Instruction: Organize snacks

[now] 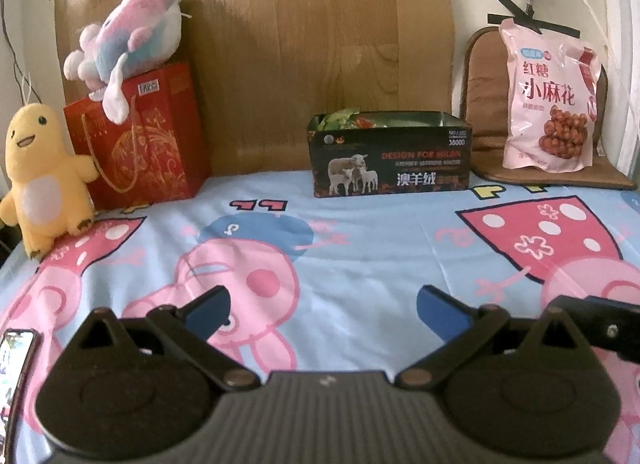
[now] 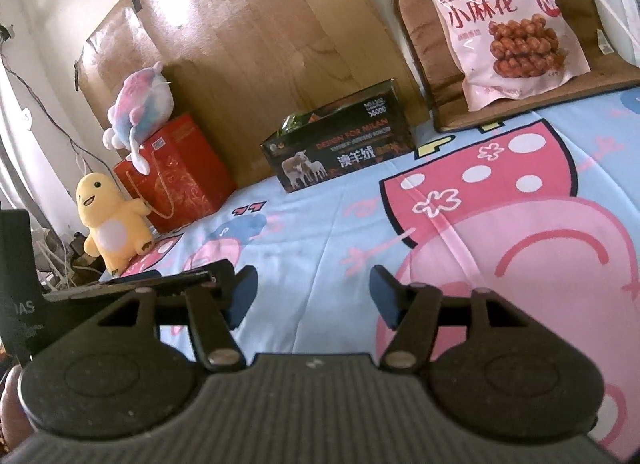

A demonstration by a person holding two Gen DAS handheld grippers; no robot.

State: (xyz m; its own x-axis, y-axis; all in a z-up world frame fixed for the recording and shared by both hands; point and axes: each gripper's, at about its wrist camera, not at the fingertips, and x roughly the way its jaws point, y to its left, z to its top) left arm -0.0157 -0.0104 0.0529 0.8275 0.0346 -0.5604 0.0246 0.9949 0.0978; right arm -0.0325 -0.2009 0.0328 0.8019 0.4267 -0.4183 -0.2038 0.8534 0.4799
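Observation:
A black open-topped box [image 1: 390, 158] with sheep pictures stands at the back of the bed and holds green snack packets [image 1: 348, 118]; it also shows in the right wrist view [image 2: 340, 148]. A pink snack bag [image 1: 550, 98] leans upright on a brown cushion at the back right, also in the right wrist view [image 2: 500, 20]. My left gripper [image 1: 322, 310] is open and empty, low over the sheet, well in front of the box. My right gripper [image 2: 314, 292] is open and empty over the sheet, to the right of the left one.
A red gift bag [image 1: 140, 144] with a pink-blue plush [image 1: 128, 44] on top stands at the back left, beside a yellow plush [image 1: 42, 180]. A cardboard sheet [image 1: 312, 44] leans on the wall behind. A brown cushion [image 1: 486, 120] sits under the pink bag. The cartoon bedsheet [image 1: 360, 248] covers the bed.

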